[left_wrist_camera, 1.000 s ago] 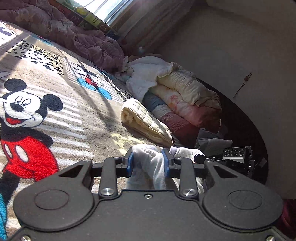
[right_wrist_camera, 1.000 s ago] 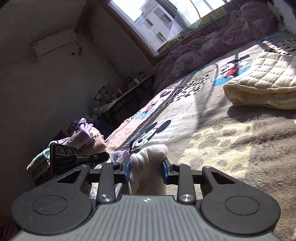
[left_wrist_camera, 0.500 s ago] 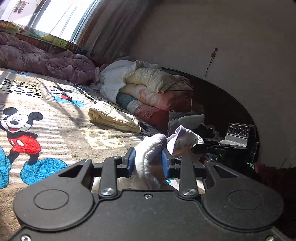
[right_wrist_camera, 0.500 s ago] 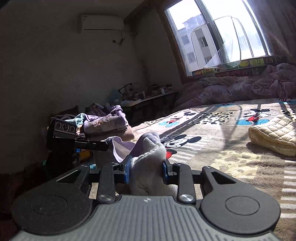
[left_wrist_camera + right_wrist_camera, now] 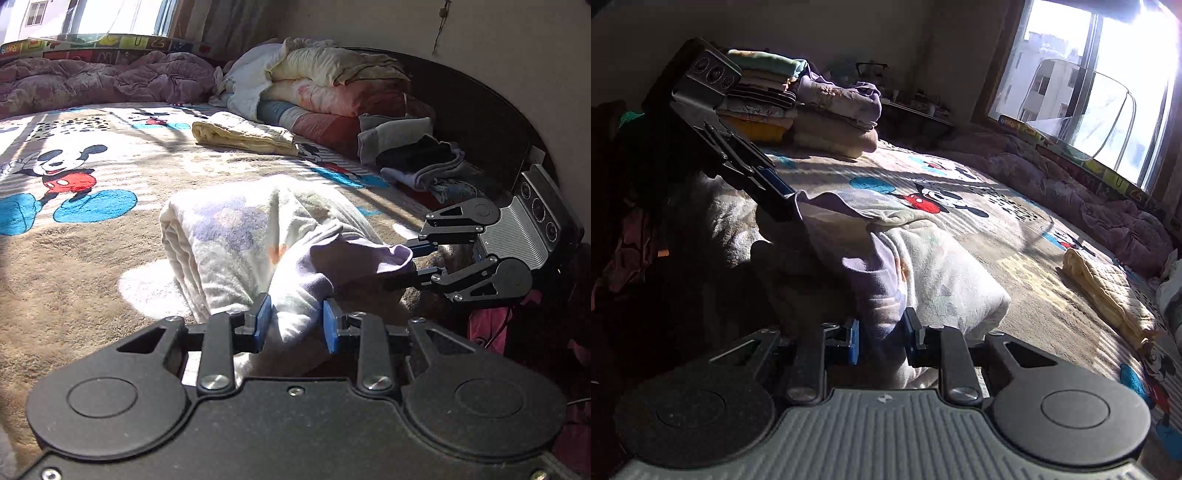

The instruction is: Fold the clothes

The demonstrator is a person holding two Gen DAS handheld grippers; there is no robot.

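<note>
Both the left gripper [image 5: 295,325] and right gripper [image 5: 881,341] pinch the white fleece garment [image 5: 236,243] near the bed's [image 5: 92,280] edge, mid-fold; next, probably lay the held edge flat.

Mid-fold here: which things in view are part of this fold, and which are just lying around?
In the job:
white garment
left gripper, shut on it
right gripper, shut on it

Lying about:
yellow quilted blanket
bedding pile
folded clothes stack
purple comforter
</note>
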